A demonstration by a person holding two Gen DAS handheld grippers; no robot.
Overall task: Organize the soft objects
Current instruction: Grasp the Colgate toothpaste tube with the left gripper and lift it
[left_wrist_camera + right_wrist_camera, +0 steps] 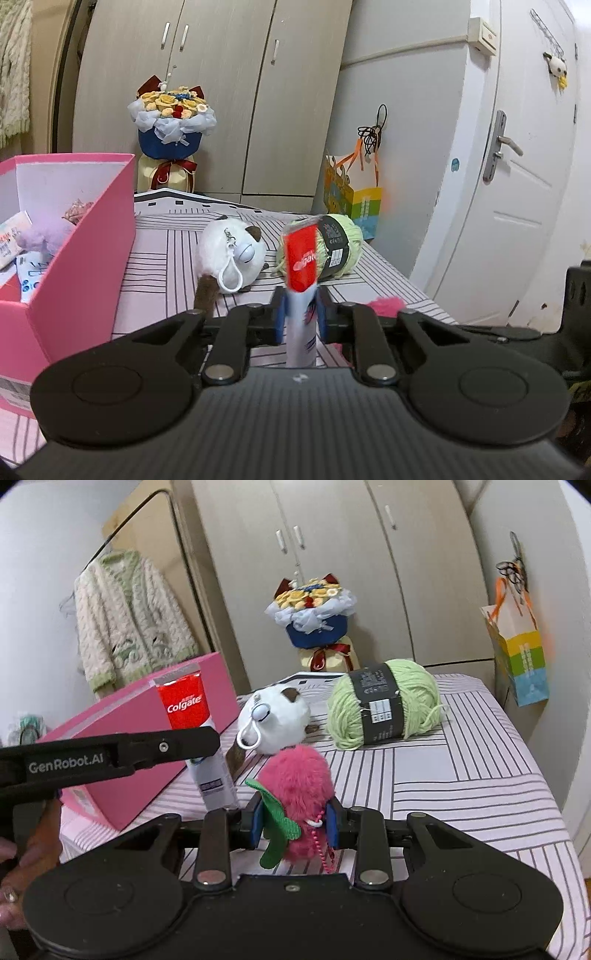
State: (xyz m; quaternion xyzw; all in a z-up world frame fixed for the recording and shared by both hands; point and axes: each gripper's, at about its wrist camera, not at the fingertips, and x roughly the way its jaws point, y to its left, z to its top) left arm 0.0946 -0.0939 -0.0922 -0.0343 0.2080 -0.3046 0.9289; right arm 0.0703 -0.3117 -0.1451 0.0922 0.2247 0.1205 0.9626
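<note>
In right claw (295, 821) | pink plush (297, 775): fuzzy, green felt leaf, bead chain

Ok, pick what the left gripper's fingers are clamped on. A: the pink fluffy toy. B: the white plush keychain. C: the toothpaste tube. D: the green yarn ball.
C: the left gripper has its fingers pressed on the red and white toothpaste tube, which stands upright between them.
</note>
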